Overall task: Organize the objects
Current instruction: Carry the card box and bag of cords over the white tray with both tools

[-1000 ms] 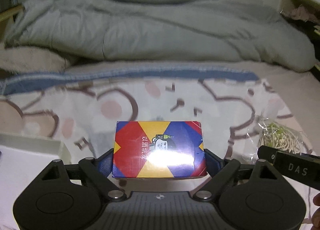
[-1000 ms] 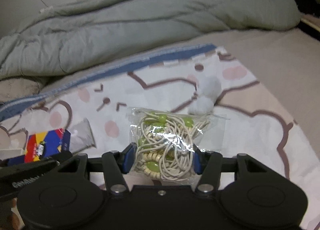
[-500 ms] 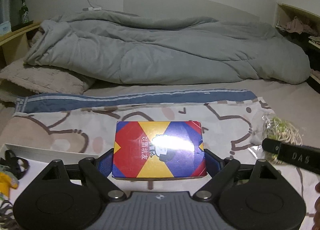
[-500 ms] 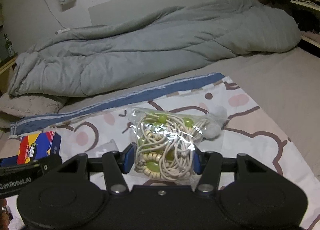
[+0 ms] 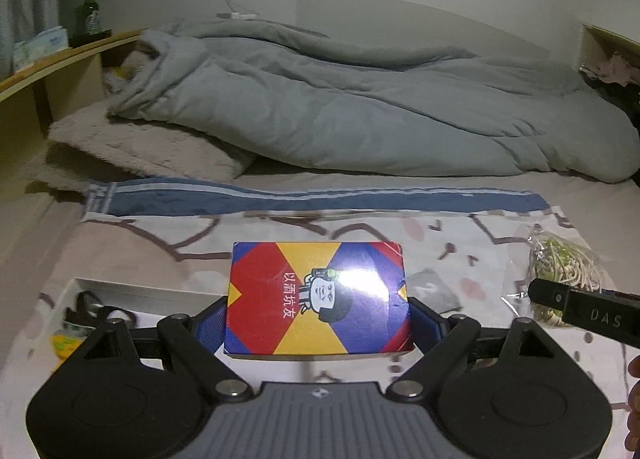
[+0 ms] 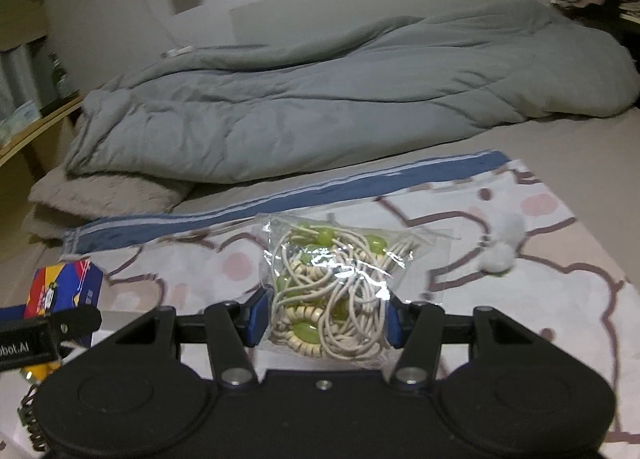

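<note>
My left gripper [image 5: 318,319] is shut on a red, yellow and blue card box [image 5: 318,295] and holds it above the patterned sheet. My right gripper [image 6: 324,317] is shut on a clear bag of cream cord and green beads [image 6: 332,283], also held off the bed. The bag [image 5: 560,271] shows at the right of the left wrist view. The box [image 6: 60,289] shows at the far left of the right wrist view. A white tray [image 5: 132,293] with small items lies low left, under the left gripper.
A grey duvet [image 5: 360,115] is heaped across the back of the bed. A beige pillow [image 5: 136,147] lies at back left. A wooden shelf [image 5: 52,59] with a green bottle [image 5: 88,15] stands on the left. A white pompom [image 6: 500,247] and a grey packet [image 5: 432,287] lie on the sheet.
Both grippers have risen and tilted up with their loads, so more wall and shelf show. The left gripper has shifted so the tray's contents show at its left.
</note>
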Motion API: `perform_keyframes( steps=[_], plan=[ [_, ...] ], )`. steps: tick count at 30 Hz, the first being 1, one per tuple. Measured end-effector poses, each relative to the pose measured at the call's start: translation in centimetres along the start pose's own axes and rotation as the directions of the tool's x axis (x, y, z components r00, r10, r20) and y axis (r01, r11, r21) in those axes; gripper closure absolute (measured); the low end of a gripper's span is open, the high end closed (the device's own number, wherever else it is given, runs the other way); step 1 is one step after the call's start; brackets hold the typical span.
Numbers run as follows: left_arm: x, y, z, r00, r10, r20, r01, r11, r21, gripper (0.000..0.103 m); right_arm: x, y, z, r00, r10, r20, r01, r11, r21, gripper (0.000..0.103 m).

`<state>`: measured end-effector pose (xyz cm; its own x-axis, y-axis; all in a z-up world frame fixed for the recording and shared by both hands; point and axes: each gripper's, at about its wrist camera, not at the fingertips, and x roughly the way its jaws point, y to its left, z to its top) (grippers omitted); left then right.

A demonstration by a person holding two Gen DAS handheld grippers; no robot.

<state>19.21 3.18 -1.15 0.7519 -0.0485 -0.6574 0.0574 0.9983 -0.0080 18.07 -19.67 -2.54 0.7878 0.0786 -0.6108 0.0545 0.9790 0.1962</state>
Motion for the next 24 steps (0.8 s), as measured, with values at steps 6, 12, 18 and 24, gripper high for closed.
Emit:
perform_keyframes(
  steps=[6, 12, 18, 24],
  plan=[
    [-0.2, 3.5, -0.5, 0.999, 0.051, -0.003, -0.051, 0.998, 0.031, 0.014, 0.7, 4.2, -0.6, 0.997, 0.073, -0.019, -0.073, 0.997, -0.032, 0.047],
    [0.7, 7.5, -1.5, 0.997, 0.078, -0.028, -0.077, 0.996, 0.035, 0.014, 1.3, 7.5, -0.8, 0.989, 0.138, -0.045, -0.140, 0.989, -0.041, 0.047],
    [2.3, 10.3, -2.8, 0.993, 0.086, -0.081, -0.083, 0.996, 0.036, 0.014, 2.7, 10.6, -1.0, 0.982, 0.167, -0.091, -0.174, 0.982, -0.070, 0.047],
    [4.1, 11.7, -4.6, 0.989, 0.054, -0.134, -0.046, 0.997, 0.059, 0.014, 4.6, 14.9, -0.9, 0.967, 0.213, -0.138, -0.228, 0.968, -0.102, 0.047]
  ],
)
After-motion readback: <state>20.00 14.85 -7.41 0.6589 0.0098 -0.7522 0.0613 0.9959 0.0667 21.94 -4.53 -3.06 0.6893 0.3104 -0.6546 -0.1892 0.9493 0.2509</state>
